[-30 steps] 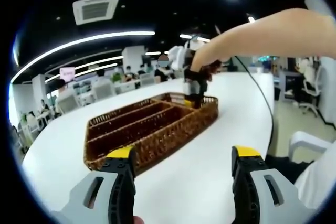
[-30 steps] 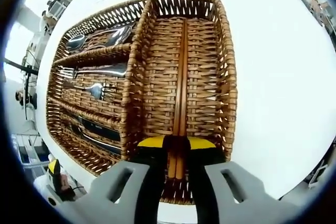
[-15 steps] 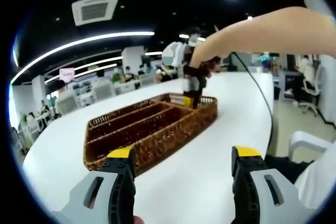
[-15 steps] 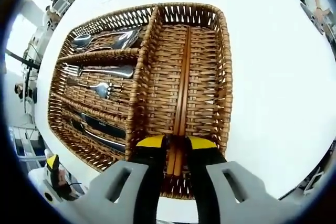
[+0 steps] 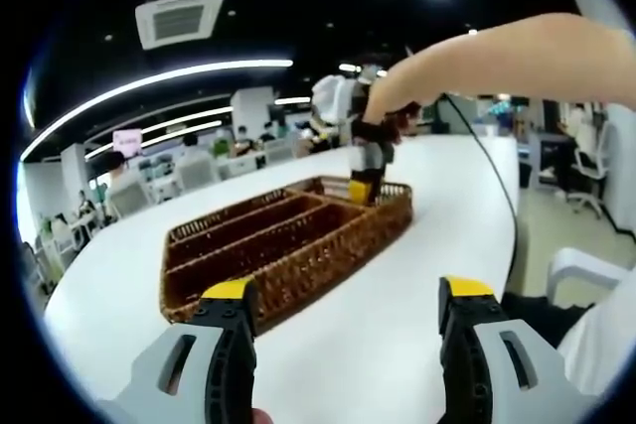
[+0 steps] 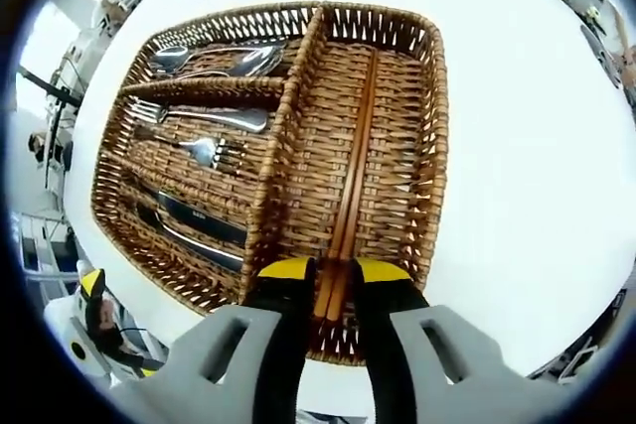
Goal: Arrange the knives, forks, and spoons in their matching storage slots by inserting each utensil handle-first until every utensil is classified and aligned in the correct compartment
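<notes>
Right gripper view is showing the right claw point(image 6: 320, 280) pinched nearly closed on a pair of wooden chopsticks point(image 6: 350, 186), which are lying lengthwise in the wide compartment of the wicker tray point(image 6: 433, 136); inside the tray, spoons point(image 6: 214, 57), forks point(image 6: 204, 131) and knives point(image 6: 194, 225) are already sitting in the three narrow slots beside that compartment. The left claw point(image 5: 343, 310) is hanging wide open and empty just short of the tray on the white tabletop point(image 5: 417, 245). Sorting is looking close to finished, so the next move probably calls for loosening the right claw and lifting clear without dragging the chopsticks askew.
</notes>
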### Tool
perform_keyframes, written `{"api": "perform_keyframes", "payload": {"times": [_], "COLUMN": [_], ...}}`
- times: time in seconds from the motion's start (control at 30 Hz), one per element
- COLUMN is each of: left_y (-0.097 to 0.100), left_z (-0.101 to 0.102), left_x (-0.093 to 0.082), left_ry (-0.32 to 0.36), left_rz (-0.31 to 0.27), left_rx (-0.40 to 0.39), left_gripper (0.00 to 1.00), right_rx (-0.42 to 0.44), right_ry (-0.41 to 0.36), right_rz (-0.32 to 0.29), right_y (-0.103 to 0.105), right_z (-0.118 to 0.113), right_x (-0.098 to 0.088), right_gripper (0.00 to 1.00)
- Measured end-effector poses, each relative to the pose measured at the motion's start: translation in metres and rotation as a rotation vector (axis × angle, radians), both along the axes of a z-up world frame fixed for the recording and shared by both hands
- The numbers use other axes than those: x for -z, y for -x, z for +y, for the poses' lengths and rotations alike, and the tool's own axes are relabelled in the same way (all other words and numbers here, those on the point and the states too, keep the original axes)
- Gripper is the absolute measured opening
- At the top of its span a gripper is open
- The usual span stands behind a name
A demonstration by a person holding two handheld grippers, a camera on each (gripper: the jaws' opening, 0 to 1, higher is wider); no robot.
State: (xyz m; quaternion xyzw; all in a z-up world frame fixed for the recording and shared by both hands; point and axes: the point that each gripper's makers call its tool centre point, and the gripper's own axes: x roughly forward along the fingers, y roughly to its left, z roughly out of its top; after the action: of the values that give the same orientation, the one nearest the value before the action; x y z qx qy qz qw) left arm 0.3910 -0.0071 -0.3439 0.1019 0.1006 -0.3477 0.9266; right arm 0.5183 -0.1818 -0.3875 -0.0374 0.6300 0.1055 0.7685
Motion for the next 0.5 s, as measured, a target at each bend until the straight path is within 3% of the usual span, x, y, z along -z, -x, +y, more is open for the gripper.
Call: {"api": "perform_keyframes", "payload": {"times": [0.23, 0.4, 0.5], "left_y": [-0.0032, -0.0062, -0.0077], "left_z": [0.0029, 0.0065, 0.0067], "left_x": [-0.0038, -0.0082, -0.0103], "left_ry": [-0.002, -0.004, -0.005], "left_rz": [-0.003, -0.005, -0.006], "left_rx": [-0.005, -0.012, -0.012], "left_gripper": [0.75, 0.76, 0.77], "right_rx": [-0.060, -0.175, -0.196], "right_ry": [0.011, 0.028, 0.030], "right_rz": [-0.006, 0.004, -0.005], "right_y": [0.0034, 0.0041, 0.0026], "right_z": [0.0010, -0.0010, -0.0007], "right_x": [-0.0043, -0.0048, -0.0043], "right_gripper": [0.16, 0.16, 0.15]}}
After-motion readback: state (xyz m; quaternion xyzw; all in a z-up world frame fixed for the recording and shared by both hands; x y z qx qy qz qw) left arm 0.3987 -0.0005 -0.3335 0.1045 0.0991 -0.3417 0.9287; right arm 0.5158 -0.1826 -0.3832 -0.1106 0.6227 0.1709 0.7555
